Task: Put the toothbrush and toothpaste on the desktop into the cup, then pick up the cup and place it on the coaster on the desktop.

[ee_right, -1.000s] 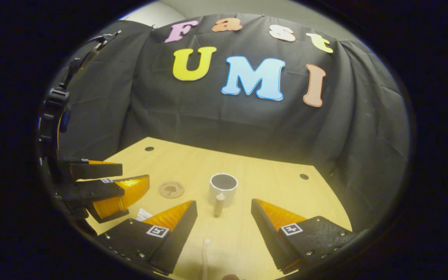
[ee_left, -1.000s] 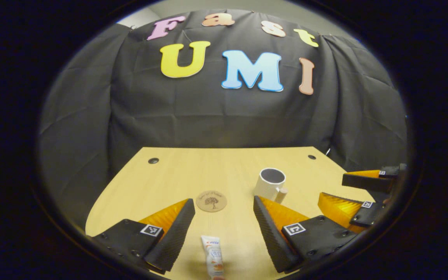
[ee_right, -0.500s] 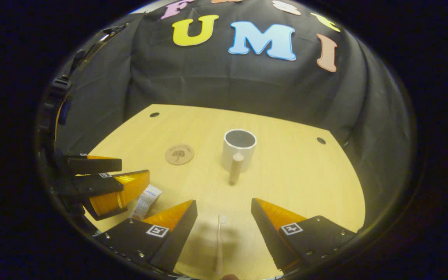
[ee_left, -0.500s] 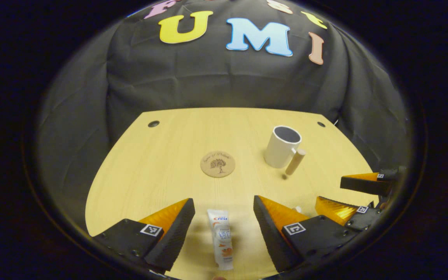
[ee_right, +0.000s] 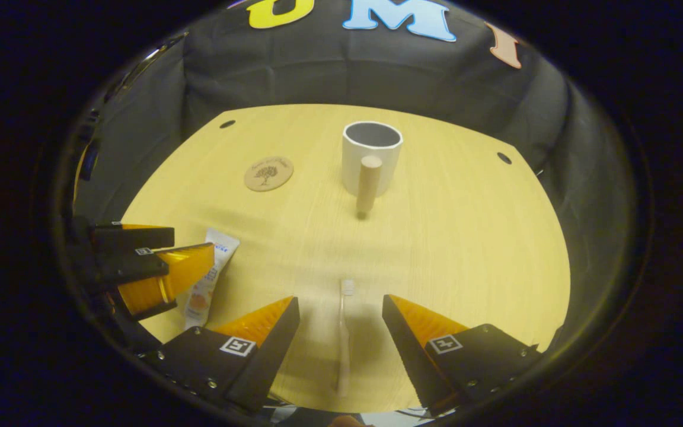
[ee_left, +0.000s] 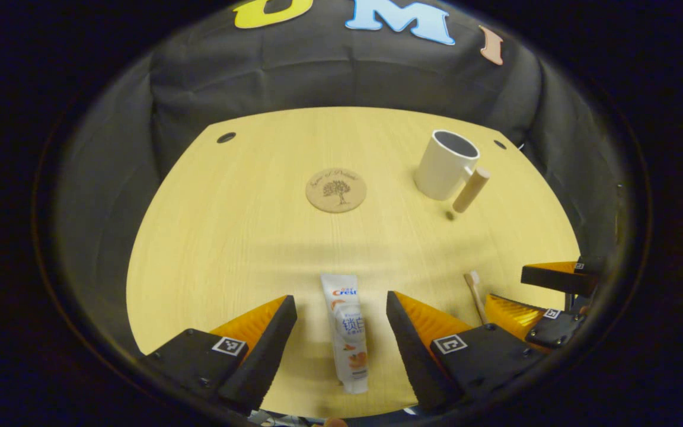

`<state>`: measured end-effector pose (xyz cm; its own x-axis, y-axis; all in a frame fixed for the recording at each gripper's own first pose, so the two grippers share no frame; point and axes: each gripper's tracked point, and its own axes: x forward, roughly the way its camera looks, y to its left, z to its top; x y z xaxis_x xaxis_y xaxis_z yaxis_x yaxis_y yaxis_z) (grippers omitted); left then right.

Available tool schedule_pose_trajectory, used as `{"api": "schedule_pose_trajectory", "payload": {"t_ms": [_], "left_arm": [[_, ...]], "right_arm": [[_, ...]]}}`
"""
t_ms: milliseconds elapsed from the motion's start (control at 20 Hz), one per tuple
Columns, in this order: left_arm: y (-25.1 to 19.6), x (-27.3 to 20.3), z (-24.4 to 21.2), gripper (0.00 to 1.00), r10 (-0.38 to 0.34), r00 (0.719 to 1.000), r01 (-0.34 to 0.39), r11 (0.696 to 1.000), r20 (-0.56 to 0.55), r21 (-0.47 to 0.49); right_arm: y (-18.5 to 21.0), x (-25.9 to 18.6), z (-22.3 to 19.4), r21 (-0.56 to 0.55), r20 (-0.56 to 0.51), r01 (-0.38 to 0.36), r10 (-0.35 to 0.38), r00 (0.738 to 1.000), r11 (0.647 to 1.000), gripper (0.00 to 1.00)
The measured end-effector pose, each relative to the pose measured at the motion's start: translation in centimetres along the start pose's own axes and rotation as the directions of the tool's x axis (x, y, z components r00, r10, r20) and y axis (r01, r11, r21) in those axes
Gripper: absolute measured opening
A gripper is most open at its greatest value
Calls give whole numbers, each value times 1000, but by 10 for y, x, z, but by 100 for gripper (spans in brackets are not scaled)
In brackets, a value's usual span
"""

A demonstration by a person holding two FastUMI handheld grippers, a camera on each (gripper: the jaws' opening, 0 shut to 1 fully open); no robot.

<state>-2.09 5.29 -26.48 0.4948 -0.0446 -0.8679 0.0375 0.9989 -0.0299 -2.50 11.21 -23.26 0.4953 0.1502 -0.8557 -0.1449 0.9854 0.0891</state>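
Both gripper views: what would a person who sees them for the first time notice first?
Probably the white toothpaste tube, lying flat on the pale wooden desktop between the open fingers of the left gripper. In the right gripper view a slim pale toothbrush lies likewise within the open right gripper. Farther back stand a white cup with a wooden handle and a round cork coaster, apart.

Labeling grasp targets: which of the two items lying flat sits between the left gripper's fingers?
The toothpaste tube, lying lengthwise between the open left gripper fingers. The toothbrush lies between the right gripper fingers instead.
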Motion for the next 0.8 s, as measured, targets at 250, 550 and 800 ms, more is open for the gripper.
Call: {"api": "schedule_pose_trajectory", "payload": {"t_ms": [250, 550, 800], "left_arm": [[3, 15, -24, 99, 11, 995, -10, 1000, -103, 4], [4, 23, -48, 99, 3, 979, -7, 1000, -205, -23], [-1, 27, -55, 99, -13, 969, 3, 999, -247, -39]], "right_arm": [[4, 14, -27, 35, -136, -26, 31, 990, 999, 91], [2, 22, -53, 19, -282, -31, 35, 959, 999, 92], [5, 25, -65, 14, -365, -41, 43, 930, 999, 77]]}}
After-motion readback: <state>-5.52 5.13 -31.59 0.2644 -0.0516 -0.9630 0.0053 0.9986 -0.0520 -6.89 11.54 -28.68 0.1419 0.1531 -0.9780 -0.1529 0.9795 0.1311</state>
